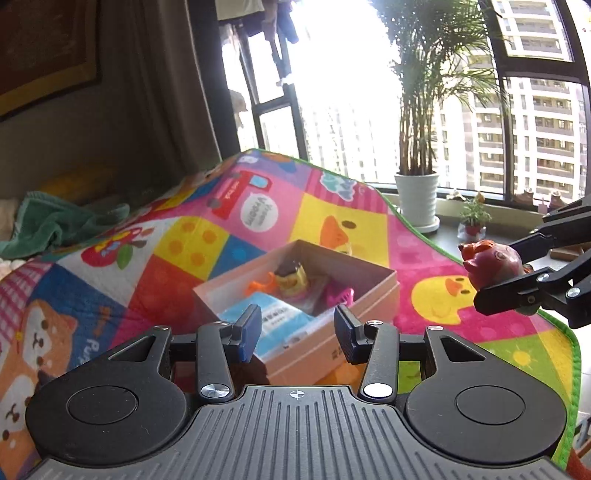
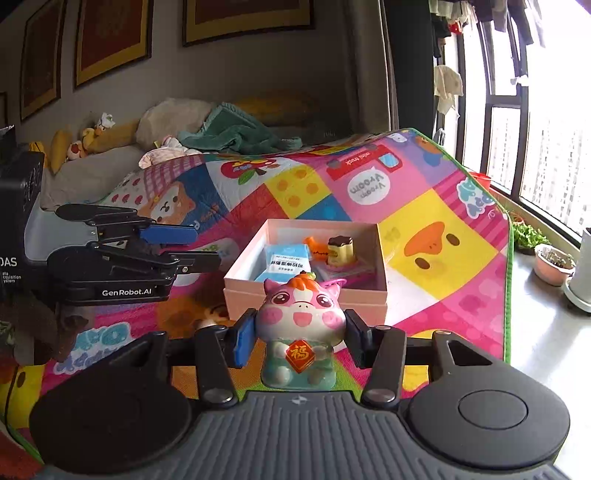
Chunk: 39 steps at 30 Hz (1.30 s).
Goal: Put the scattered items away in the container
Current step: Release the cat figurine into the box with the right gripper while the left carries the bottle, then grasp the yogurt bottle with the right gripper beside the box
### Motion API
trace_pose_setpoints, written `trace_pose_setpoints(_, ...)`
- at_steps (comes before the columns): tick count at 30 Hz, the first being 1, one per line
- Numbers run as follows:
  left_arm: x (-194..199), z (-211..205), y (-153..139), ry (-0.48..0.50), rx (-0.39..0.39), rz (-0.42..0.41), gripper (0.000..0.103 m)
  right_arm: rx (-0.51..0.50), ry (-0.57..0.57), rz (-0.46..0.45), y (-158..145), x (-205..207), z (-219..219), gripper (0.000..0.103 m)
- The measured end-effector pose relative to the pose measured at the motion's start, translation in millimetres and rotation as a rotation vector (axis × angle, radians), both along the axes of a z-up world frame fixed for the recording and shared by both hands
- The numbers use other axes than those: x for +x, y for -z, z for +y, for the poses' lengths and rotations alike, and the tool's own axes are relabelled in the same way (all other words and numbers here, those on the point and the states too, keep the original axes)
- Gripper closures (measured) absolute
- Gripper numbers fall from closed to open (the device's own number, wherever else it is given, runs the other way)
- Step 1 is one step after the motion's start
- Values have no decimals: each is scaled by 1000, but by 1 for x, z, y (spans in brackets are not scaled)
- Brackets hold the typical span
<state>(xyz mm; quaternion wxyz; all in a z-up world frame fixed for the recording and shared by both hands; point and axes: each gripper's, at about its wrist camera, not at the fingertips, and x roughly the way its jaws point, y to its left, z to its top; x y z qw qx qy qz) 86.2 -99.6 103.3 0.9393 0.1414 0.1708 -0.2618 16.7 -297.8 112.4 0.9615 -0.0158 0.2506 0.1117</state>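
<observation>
While the right tongs (image 2: pixel 299 338) clamp the pink glossy cow figurine (image 2: pixel 300 325) just short of the open pink cardboard box (image 2: pixel 306 299), carry it above the near wall, into a free corner, before letting go; the left tongs (image 1: pixel 297 332) stand empty, narrow.

Bright windows (image 1: pixel 332 92), potted palm (image 1: pixel 417 110), framed pictures (image 2: pixel 110 33)

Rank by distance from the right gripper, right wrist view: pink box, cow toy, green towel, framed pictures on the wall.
1. cow toy: clamped between the right gripper fingers.
2. pink box: on the mat just beyond the toy.
3. green towel: past the mat's far edge, left of centre.
4. framed pictures: on the back wall, top of frame.
</observation>
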Motion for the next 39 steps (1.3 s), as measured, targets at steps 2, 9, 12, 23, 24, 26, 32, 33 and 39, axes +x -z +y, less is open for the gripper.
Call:
trace_pose_setpoints(2,24,-8,3,-2,-5,-4,54,-5,12,2,0,22,-6,54)
trace_pose_setpoints(9,70,27,23,-99,-149,169,38,36,48,17,-6,90,-19,54)
trace_pose_setpoints(12,57,42,43,-91,-135,256,24,23,43,16,-4,119,-10,54)
trace_pose_setpoints(23,-2,72,80,-93,-149,404,1,-71,56,11,26,102,34,36)
trace_pose_setpoints(24,-4,72,82,-90,-157,408,1,-66,62,35,33,93,35,36)
trace_pose_setpoints(26,-10,72,86,-89,-169,411,1,-37,83,94,52,76,38,36)
trace_pose_setpoints(32,-25,70,98,-128,-146,410,0,20,134,187,92,45,50,36)
trace_pose_setpoints(33,-29,70,99,-132,-132,394,0,17,136,191,95,45,54,36)
trace_pose_setpoints(39,-33,65,100,-162,-95,369,0,-15,162,205,102,63,72,37)
